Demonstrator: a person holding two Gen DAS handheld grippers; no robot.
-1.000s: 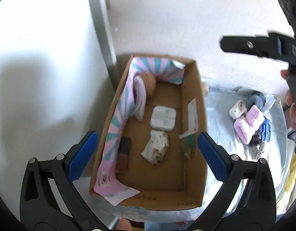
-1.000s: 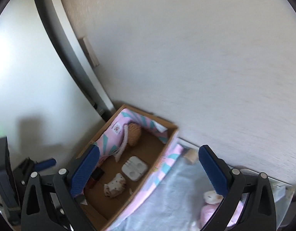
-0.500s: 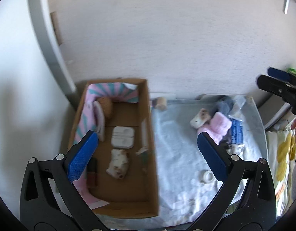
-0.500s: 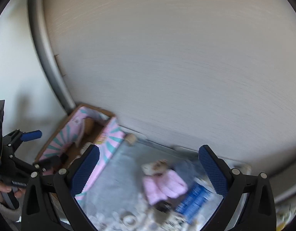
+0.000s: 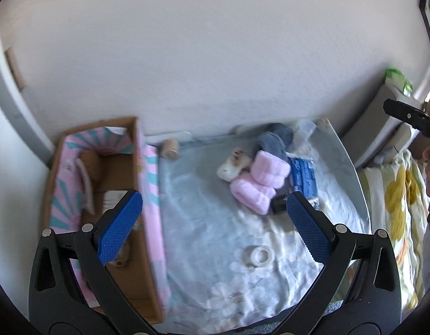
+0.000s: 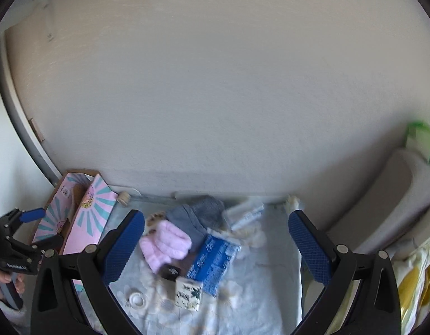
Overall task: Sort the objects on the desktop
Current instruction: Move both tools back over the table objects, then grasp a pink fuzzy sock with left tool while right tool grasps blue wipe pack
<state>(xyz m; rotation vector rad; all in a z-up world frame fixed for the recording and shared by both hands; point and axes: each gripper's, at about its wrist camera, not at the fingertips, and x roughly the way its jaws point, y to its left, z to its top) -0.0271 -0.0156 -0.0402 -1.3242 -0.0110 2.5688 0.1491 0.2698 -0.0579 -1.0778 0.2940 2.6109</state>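
Note:
A cardboard box (image 5: 136, 150) with a pink and teal lining stands at the table's left and holds several small items. On the pale blue cloth (image 5: 203, 223) lie pink fluffy socks (image 5: 259, 184), a grey sock (image 5: 273, 139), a blue packet (image 5: 304, 176), a white tape roll (image 5: 258, 255) and a small patterned box (image 6: 188, 293). My left gripper (image 5: 212, 229) is open and empty above the cloth. My right gripper (image 6: 216, 247) is open and empty above the pile; the pink socks (image 6: 164, 244) lie between its fingers in view.
A tan tape roll (image 5: 170, 148) lies by the wall behind the box. A white wall runs along the back. A yellow-patterned bedcover (image 5: 396, 195) and a grey cushion (image 6: 388, 195) lie right of the table.
Both grippers have swung right, from over the box to over the cloth and the pile of objects. Both stayed open and empty.

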